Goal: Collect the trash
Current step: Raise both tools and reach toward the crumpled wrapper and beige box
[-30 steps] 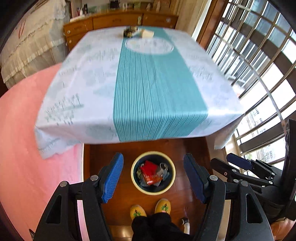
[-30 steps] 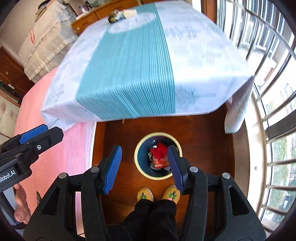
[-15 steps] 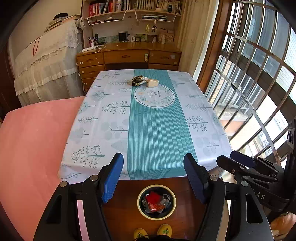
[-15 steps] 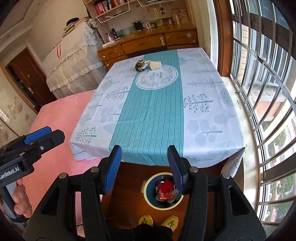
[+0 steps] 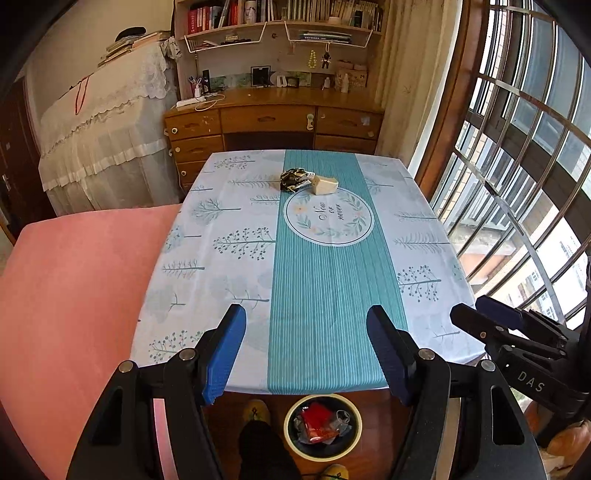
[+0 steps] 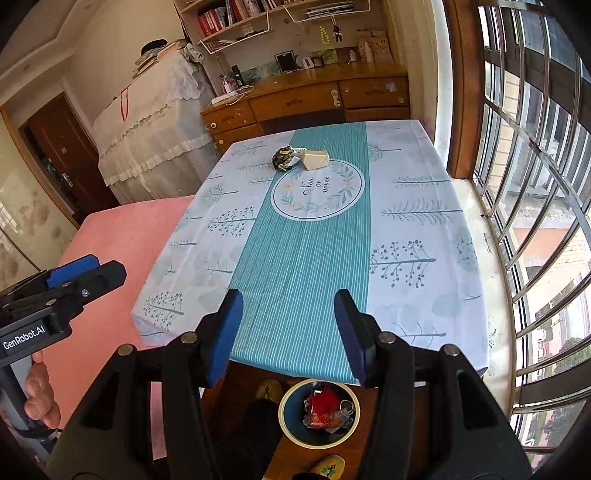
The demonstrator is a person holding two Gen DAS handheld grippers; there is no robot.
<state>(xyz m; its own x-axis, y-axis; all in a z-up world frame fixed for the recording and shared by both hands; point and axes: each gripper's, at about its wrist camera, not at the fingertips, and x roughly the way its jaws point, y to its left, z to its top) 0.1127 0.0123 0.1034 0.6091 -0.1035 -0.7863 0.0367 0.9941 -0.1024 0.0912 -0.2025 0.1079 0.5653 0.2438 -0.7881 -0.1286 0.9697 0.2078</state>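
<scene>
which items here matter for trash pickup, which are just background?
Job:
- dark crumpled wrapper on the far end of the table
- cream carton beside it
- bin on the floor, wrappers already in it
- left gripper and right gripper, both open

Background:
- tablecloth
- desk
- bookshelf
- pink cover

Wrapper [image 5: 293, 180] beside box [image 5: 324, 184] on table [image 5: 221, 229]; bin [image 5: 323, 425] below.

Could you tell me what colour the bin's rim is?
Pale yellow rim on the bin, dark blue inside; clearest in the right wrist view.
</scene>
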